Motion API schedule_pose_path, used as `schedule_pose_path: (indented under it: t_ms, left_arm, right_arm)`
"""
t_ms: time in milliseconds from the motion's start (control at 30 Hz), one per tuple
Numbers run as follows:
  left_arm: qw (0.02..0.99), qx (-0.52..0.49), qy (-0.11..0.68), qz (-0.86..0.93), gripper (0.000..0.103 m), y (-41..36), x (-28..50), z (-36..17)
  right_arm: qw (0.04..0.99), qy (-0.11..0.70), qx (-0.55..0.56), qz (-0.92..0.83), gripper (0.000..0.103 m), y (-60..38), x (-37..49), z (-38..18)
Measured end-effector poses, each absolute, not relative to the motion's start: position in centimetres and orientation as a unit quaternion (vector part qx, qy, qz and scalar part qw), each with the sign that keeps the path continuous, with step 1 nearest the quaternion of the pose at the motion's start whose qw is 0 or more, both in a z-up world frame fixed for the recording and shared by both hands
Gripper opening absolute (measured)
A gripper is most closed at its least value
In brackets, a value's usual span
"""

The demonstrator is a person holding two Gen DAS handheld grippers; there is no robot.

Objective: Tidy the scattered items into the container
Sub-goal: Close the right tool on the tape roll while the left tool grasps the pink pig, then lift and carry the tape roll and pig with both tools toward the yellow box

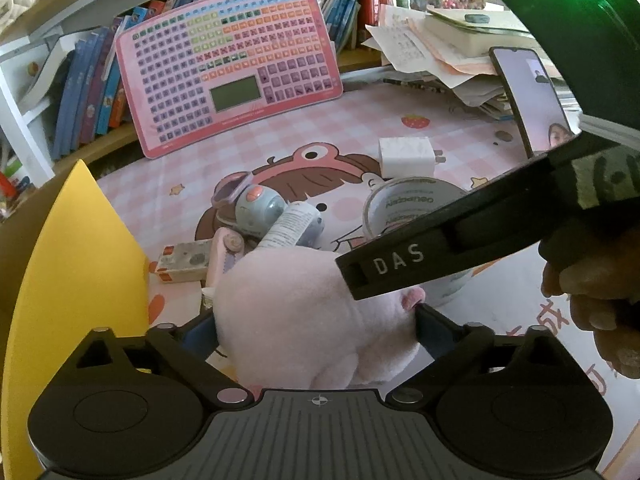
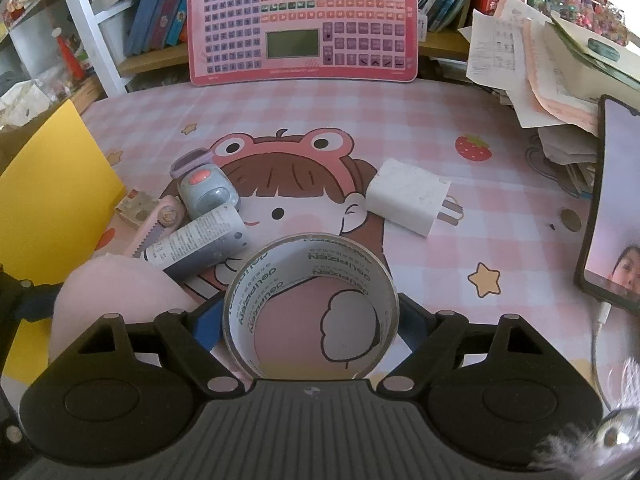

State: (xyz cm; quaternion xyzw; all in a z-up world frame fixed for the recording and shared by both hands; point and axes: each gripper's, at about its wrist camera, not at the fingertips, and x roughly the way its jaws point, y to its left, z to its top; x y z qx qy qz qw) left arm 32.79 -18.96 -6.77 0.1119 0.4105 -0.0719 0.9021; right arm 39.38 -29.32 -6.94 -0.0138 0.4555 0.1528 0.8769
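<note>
My left gripper (image 1: 316,332) is shut on a pink plush toy (image 1: 288,312), which also shows at the left of the right wrist view (image 2: 116,292). My right gripper (image 2: 310,320) is shut on a roll of clear tape (image 2: 310,276); the roll shows behind the right gripper's body in the left wrist view (image 1: 400,204). On the pink mat lie a white tube (image 2: 200,244), a grey-blue toy (image 2: 204,192), a white charger plug (image 2: 408,196), a pink tape cutter (image 2: 160,224) and a small box (image 2: 138,204). A yellow container (image 2: 48,188) stands at the left.
A pink keyboard toy (image 2: 304,20) leans against bookshelves at the back. A phone (image 2: 612,208) stands propped at the right beside a pile of papers (image 2: 532,60). A coin (image 2: 570,219) lies near the phone.
</note>
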Motion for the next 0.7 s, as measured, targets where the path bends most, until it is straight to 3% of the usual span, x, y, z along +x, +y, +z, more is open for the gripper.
schedule_pose_path:
  t_ms: [200,700]
  left_arm:
    - [0.904,0.085,0.412,-0.075,0.088,-18.5,31.9,-6.0]
    - [0.916,0.080,0.376,-0.111,0.088,-18.6,27.5,-3.1]
  right_arm:
    - [0.884,0.442,0.002,0.153,0.084,-30.2,38.0,-5.8]
    - [0.893,0.427,0.035,0.138,0.084,-32.9,33.0,-3.3]
